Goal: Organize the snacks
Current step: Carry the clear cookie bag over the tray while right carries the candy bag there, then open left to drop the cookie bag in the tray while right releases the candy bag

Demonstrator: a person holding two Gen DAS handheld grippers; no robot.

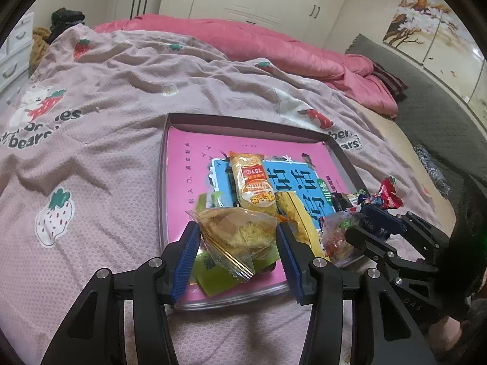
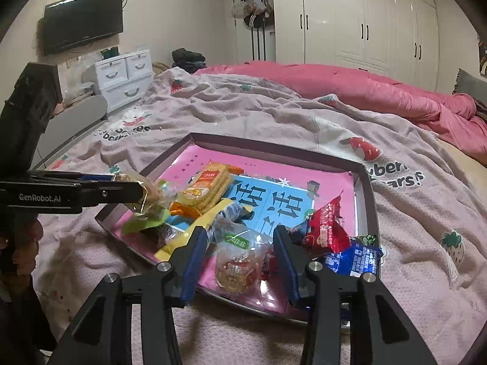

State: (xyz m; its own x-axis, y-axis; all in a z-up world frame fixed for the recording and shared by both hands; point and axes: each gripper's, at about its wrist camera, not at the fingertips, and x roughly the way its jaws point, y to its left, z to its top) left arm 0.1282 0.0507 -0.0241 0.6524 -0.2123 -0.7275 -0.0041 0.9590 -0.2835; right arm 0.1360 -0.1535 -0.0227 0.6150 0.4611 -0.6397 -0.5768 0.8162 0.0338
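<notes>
A shallow purple-rimmed tray (image 1: 243, 121) (image 2: 274, 149) with a pink floor lies on the bed and holds several snack packets. My left gripper (image 1: 239, 243) is shut on a clear-wrapped pastry (image 1: 240, 234), held just above the tray's near corner. The right wrist view shows the pastry (image 2: 149, 194) at the left, at my left gripper's (image 2: 141, 196) tips. My right gripper (image 2: 239, 252) stands open around a clear packet with a green label (image 2: 236, 258) that rests in the tray. An orange biscuit pack (image 1: 254, 185), a yellow packet (image 2: 182, 240) and a green one (image 1: 213, 273) lie nearby.
A red packet (image 2: 328, 225) and a blue packet (image 2: 353, 258) sit at the tray's right edge. The tray rests on a strawberry-print bedcover (image 1: 106, 152). A pink duvet (image 2: 365, 91) is heaped at the back. White drawers (image 2: 124, 76) and wardrobes (image 2: 365, 15) stand beyond.
</notes>
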